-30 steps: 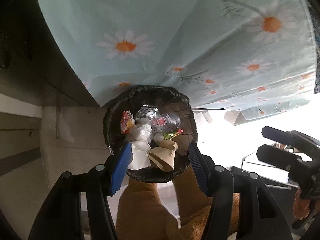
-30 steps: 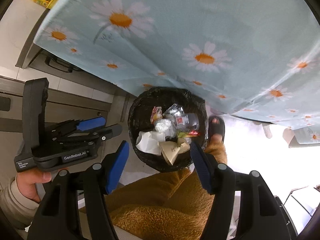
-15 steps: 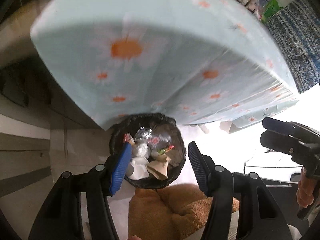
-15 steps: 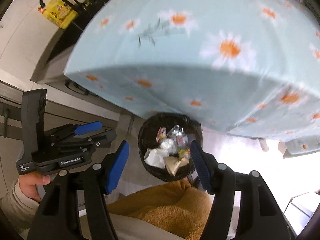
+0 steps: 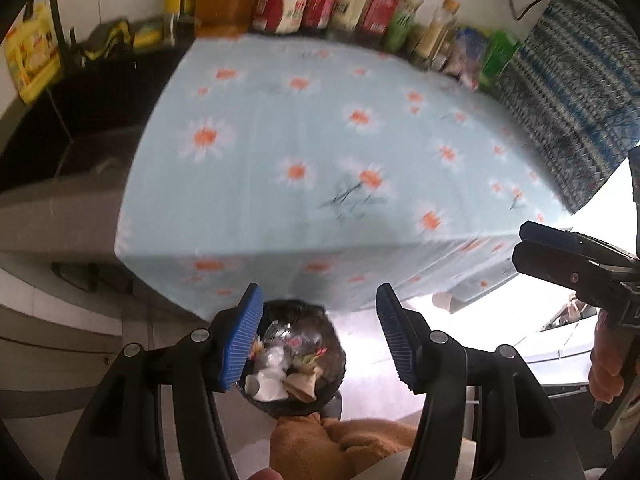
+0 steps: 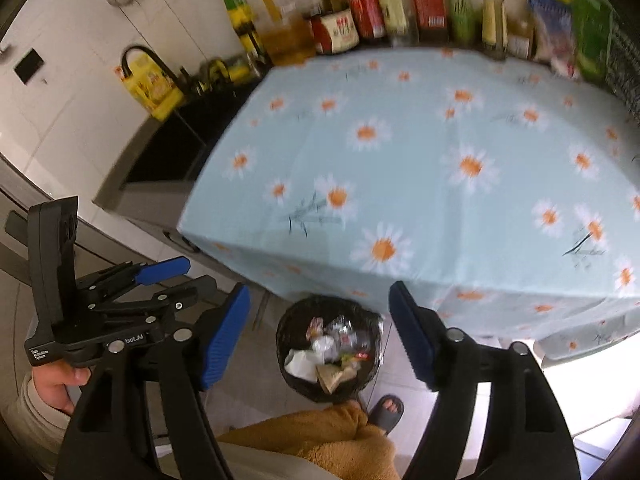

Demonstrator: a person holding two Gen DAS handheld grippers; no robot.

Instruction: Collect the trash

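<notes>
Left wrist view: left gripper (image 5: 320,336) jaws half open, nothing held. Right gripper (image 6: 320,336) jaws, just widened, also empty. Round black-lined trash bin (image 6: 329,348), filled with wrappers, is seen on the floor beside the daisy-print blue desk cloth (image 6: 420,184). Risk: bin clipped by a foot. Sandalled foot (image 6: 387,410) shown only in right view.

A table under a pale blue daisy-print tablecloth (image 6: 440,168) fills the room's middle. Bottles and jars (image 6: 384,12) line its far edge against a white tiled wall (image 6: 72,64). A dark sink (image 6: 188,136) with a black faucet (image 6: 140,54) sits left. Bright glare whitens the floor (image 5: 480,320) at right
</notes>
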